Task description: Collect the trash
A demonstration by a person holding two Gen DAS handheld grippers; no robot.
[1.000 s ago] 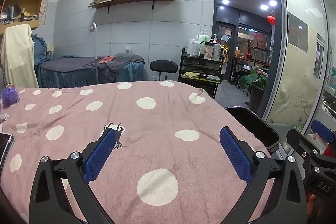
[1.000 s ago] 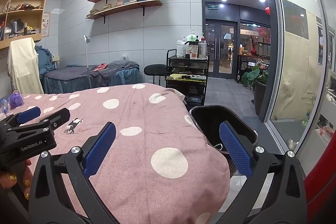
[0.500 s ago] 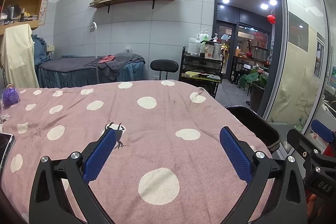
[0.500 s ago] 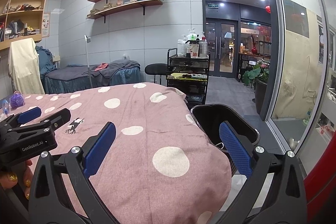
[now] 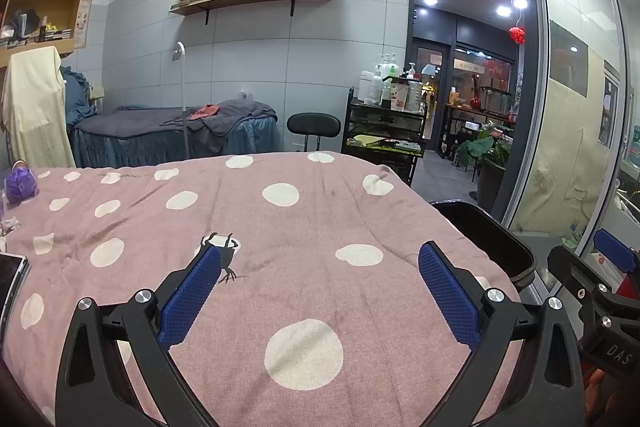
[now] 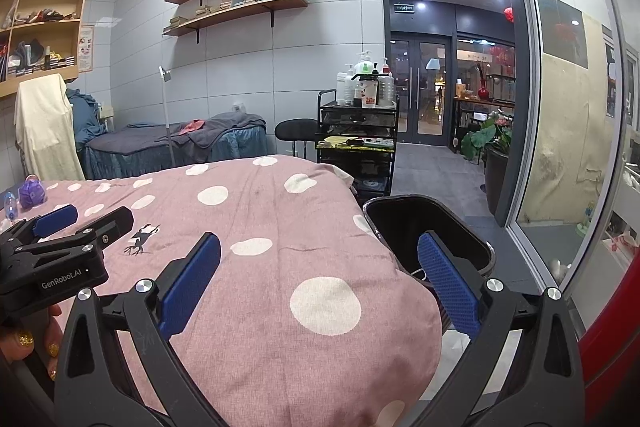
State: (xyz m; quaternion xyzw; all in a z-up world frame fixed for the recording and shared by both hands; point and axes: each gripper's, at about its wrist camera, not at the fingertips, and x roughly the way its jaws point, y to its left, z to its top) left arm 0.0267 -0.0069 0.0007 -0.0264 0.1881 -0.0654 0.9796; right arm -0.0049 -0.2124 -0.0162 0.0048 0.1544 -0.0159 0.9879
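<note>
A: What is cut off or unclear?

B: A flat dark device with a pale rim (image 5: pixel 11 281) is cropped at the left edge. The small crumpled wrapper (image 5: pixel 9 225) near it is too tiny to identify. The black plastic waste bin (image 6: pixel 430 227) has a dark interior; its contents are unreadable.

A: Tongs?

B: The left gripper (image 5: pixel 319 275) and right gripper (image 6: pixel 319 277) are both spread wide, nothing between the pads.

A: Edges, room?

B: The pink polka-dot blanket (image 5: pixel 304 227) is bare ahead; its right edge drops beside the bin. A purple faceted object (image 5: pixel 21 183) sits far left.
</note>
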